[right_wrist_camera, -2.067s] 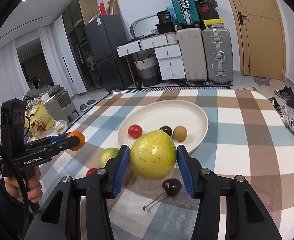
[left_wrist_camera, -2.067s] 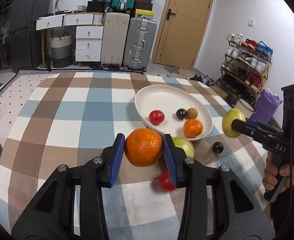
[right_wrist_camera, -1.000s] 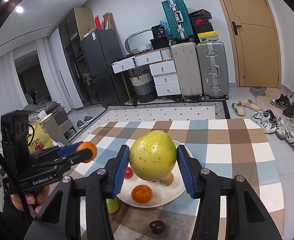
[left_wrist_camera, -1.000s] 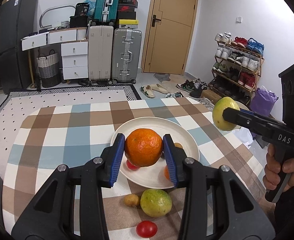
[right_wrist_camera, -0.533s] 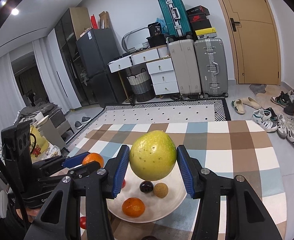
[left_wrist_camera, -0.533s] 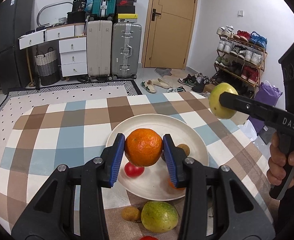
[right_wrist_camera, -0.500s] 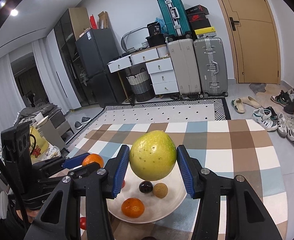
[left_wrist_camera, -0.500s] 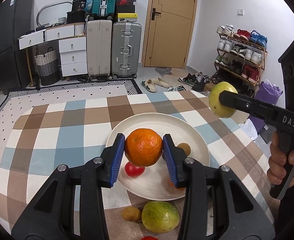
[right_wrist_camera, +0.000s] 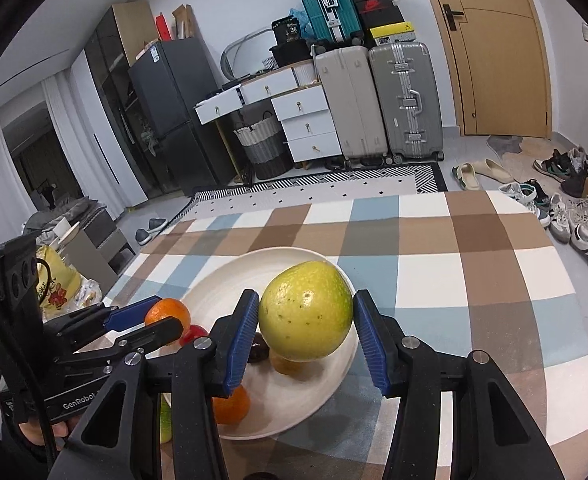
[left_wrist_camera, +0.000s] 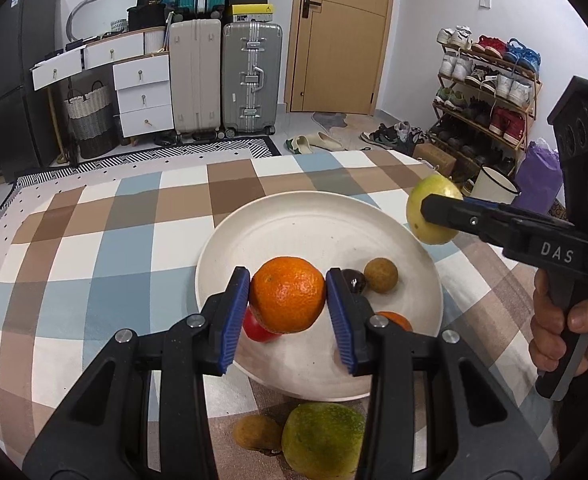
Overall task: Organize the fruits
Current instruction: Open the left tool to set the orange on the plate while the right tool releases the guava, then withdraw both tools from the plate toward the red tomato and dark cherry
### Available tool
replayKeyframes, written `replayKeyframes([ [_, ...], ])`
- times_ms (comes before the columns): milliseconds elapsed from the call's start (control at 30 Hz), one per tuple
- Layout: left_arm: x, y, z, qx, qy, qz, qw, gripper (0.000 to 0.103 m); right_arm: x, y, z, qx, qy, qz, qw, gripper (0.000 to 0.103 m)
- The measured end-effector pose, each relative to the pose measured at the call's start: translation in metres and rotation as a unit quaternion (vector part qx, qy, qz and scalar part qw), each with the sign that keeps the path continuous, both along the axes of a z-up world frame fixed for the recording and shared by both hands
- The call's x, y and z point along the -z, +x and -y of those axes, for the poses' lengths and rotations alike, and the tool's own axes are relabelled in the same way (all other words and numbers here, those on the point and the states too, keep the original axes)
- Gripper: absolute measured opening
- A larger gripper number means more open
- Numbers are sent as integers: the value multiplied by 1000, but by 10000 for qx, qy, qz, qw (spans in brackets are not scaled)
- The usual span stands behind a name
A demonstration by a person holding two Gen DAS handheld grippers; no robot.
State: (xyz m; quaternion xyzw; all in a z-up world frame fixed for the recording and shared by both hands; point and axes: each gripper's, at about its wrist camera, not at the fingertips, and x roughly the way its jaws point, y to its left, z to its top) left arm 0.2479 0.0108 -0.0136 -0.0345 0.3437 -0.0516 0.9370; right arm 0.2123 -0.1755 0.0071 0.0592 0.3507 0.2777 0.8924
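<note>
My left gripper (left_wrist_camera: 288,300) is shut on a large orange (left_wrist_camera: 288,295) and holds it above the near left part of the white plate (left_wrist_camera: 305,232). My right gripper (right_wrist_camera: 305,318) is shut on a yellow-green fruit (right_wrist_camera: 305,311) above the plate's right side (right_wrist_camera: 222,280); that fruit also shows in the left wrist view (left_wrist_camera: 429,208). On the plate lie a red fruit (left_wrist_camera: 256,328), a dark fruit (left_wrist_camera: 353,280), a brown round fruit (left_wrist_camera: 381,276) and a small orange (left_wrist_camera: 393,317).
A green fruit (left_wrist_camera: 321,438) and a small brown fruit (left_wrist_camera: 256,432) lie on the checked cloth (left_wrist_camera: 94,240) just before the plate. Suitcases (left_wrist_camera: 250,76), drawers and a shoe rack (left_wrist_camera: 489,92) stand beyond the table.
Both grippers have come lower and closer over the plate with their fruits still held. The right gripper's fruit now hangs over the plate's right edge.
</note>
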Motion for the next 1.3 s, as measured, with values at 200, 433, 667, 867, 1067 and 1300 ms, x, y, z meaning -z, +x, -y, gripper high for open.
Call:
replayKeyframes([
  [200, 9, 5, -3, -4, -4, -75, 10000, 36, 12, 1, -12, -23, -294, 95, 9995, 49],
  [433, 14, 8, -2, 20, 58, -69, 10000, 36, 23, 6, -13, 57, -400, 35, 9992, 49],
  [667, 13, 6, 1, 84, 63, -84, 9999, 37, 23, 5, -13, 30, -351, 83, 9993, 50],
  [867, 12, 5, 0, 95, -35, -97, 9999, 36, 12, 0, -6, 118, -203, 235, 9994, 66],
  [1067, 3, -1, -3, 34, -181, 103, 9998, 80, 8, 1, -1, 190, -43, 154, 9997, 88],
  [1300, -9, -8, -11, -119, -364, 185, 9991, 102, -1, -2, 3, 274, -78, 109, 9995, 103],
])
